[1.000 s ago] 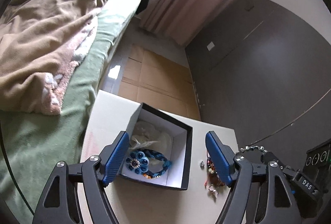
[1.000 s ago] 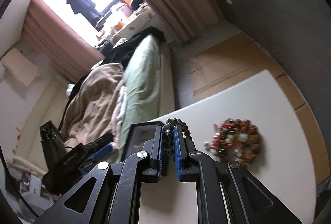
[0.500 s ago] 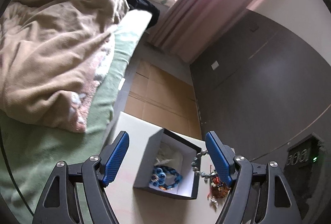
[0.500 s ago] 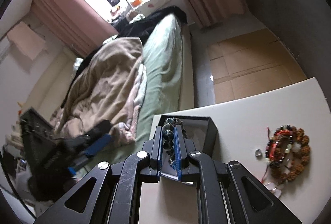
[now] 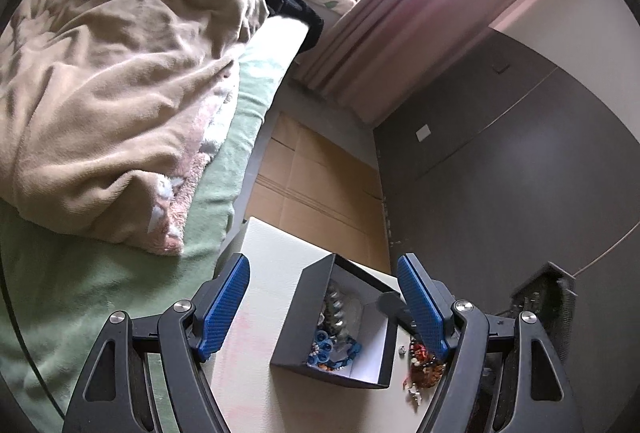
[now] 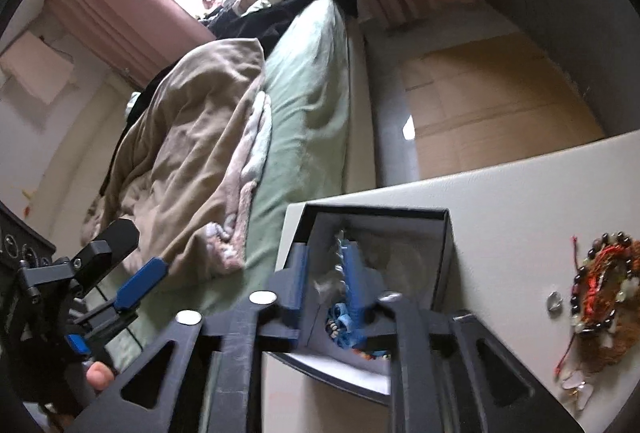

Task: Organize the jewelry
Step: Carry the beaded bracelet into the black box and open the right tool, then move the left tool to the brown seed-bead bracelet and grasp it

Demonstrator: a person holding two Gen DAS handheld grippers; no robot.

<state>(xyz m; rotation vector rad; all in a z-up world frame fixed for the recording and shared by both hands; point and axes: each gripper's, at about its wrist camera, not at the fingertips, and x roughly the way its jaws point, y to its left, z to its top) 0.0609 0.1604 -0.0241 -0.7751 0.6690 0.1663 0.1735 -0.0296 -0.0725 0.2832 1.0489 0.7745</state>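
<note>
A black open jewelry box [image 5: 292, 329] with a white inside stands on the white table [image 5: 264, 273]. It holds a blue braided bracelet [image 5: 336, 349] and a grey beaded bracelet [image 5: 334, 309]. My right gripper [image 6: 329, 253] is over the box [image 6: 448, 257], jaws a little apart, with the grey beads [image 6: 340, 253] blurred between them. A pile of beaded bracelets [image 6: 604, 297] and a small ring [image 6: 554, 301] lie on the table right of the box. My left gripper [image 5: 324, 289] is open and empty, held above the box.
A bed with a green sheet [image 5: 100, 273] and a beige blanket [image 5: 112, 73] runs along the table's left side. Cardboard [image 5: 320, 185] covers the floor beyond the table. A dark wall [image 5: 500, 173] stands to the right.
My right gripper carried the grey beaded bracelet left from the table to over the box, and its jaws have parted. My left gripper has lifted up and back, still open.
</note>
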